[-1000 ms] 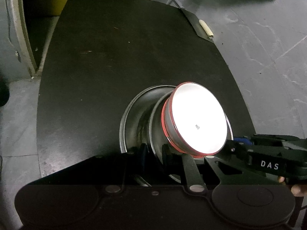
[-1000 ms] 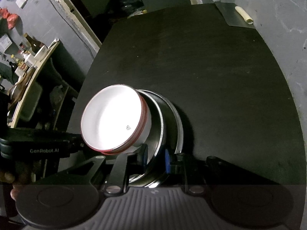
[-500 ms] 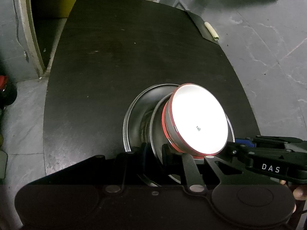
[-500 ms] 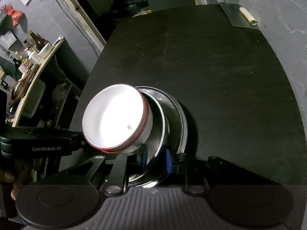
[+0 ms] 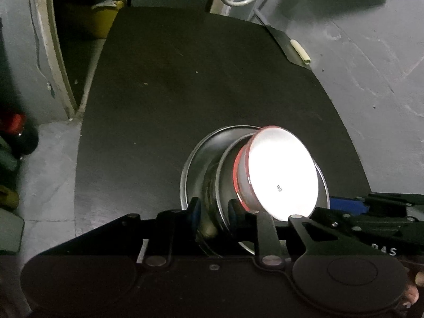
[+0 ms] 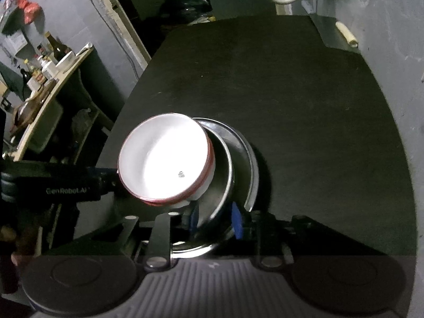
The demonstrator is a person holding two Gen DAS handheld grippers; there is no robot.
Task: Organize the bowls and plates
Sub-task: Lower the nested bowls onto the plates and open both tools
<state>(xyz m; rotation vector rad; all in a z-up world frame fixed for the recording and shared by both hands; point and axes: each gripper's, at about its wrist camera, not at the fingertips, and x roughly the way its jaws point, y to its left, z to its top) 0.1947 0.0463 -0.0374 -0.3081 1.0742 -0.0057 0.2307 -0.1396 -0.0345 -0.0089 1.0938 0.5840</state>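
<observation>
On the dark table (image 5: 185,79) stands a stack: a wide steel plate (image 5: 201,159), a steel bowl (image 5: 225,175) in it, and a white bowl with a red rim (image 5: 281,175) on top. My left gripper (image 5: 214,212) straddles the stack's near rims. Its jaws are opening, with a gap at each pad. From the opposite side my right gripper (image 6: 215,217) straddles the steel bowl (image 6: 225,164) and steel plate (image 6: 249,164) rims beside the white bowl (image 6: 164,159). Its jaws are opening too, with the blue pads off the metal. Each gripper shows at the edge of the other's view.
A pale short cylinder (image 5: 300,51) lies on a dark mat at the table's far right corner. A yellow bin (image 5: 103,18) stands beyond the far left edge. A wooden shelf with bottles (image 6: 45,61) is off to the left. Grey floor surrounds the table.
Both grippers' jaws have spread apart from the steel rims they were closed on. Both views have tipped up slightly. The stack has stayed in place.
</observation>
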